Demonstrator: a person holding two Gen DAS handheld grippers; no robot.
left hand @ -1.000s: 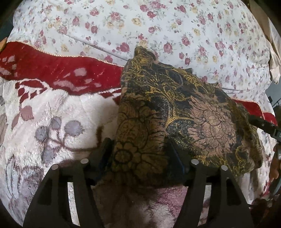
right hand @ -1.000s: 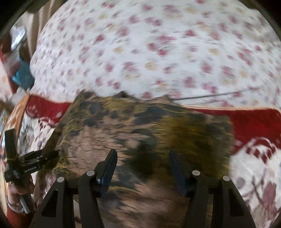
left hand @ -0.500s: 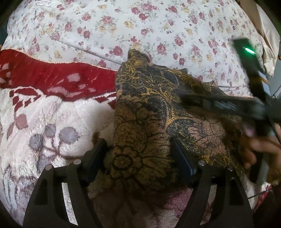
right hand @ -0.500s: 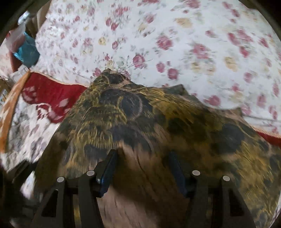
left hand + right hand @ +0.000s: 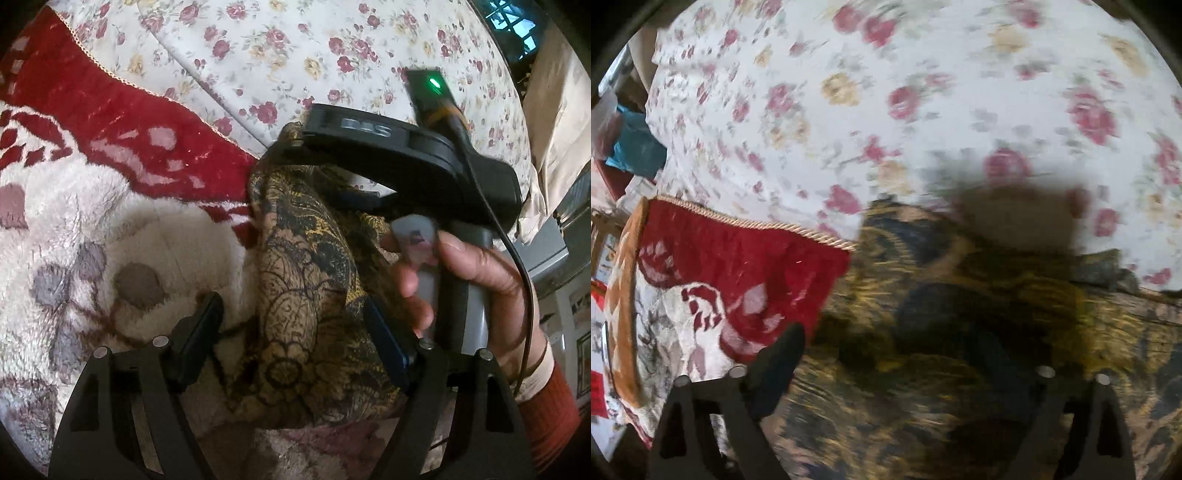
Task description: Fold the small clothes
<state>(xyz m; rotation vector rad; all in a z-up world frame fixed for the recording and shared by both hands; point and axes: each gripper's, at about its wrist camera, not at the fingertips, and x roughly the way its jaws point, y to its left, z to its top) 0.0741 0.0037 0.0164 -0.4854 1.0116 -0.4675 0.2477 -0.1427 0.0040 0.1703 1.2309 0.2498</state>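
- The cloth (image 5: 314,295), dark with a gold flower print, lies bunched in a narrow heap on the blanket (image 5: 110,229), its far end reaching the rose-print bedsheet (image 5: 295,48).
- Left gripper (image 5: 295,332): jaws spread wide on either side of the near end of the cloth; neither pad presses on it, so nothing is pinched.
- Right gripper (image 5: 905,354): jaws opening; the cloth sits under and between them (view badly blurred), and I see no pad pressing on it. In the left view its body hangs over the far right part of the cloth, held by a hand (image 5: 461,280).
- Step in hand, as I judge it: both tools have let go after a fold, or are setting up for a fresh grasp. The cloth is still lumpy, so folding looks unfinished.
- Next move calls for: picking a clear edge or corner at each end, closing on one layer only, then lifting and laying it flat. Thick folds may slip or drag neighbouring layers.
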